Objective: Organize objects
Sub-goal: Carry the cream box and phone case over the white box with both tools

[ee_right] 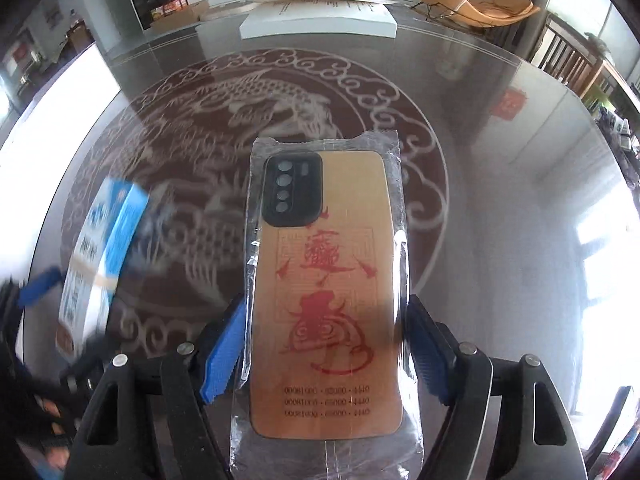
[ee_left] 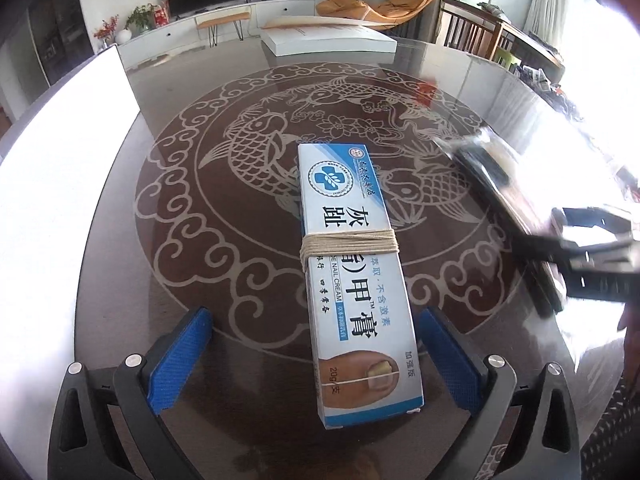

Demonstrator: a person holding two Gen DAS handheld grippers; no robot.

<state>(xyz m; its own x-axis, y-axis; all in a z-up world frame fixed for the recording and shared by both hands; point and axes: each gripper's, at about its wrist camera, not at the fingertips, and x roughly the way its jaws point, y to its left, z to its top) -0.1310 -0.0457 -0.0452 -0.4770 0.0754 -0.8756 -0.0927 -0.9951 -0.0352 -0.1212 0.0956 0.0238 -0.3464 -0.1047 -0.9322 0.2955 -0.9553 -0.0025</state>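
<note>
A blue and white nail cream box (ee_left: 352,280), bound with beige string, lies on the dark glass table between the open blue pads of my left gripper (ee_left: 316,356), which do not touch it. My right gripper (ee_right: 326,344) is shut on an orange phone case (ee_right: 324,280) in a clear plastic sleeve, held over the table. The box shows blurred at the left of the right wrist view (ee_right: 96,256). The right gripper with the case shows blurred at the right of the left wrist view (ee_left: 568,248).
The round glass table (ee_left: 200,184) has a pale fish and cloud pattern. A flat white box (ee_left: 328,40) lies at its far edge, also in the right wrist view (ee_right: 318,20). Wooden chairs (ee_left: 472,28) stand at the far right.
</note>
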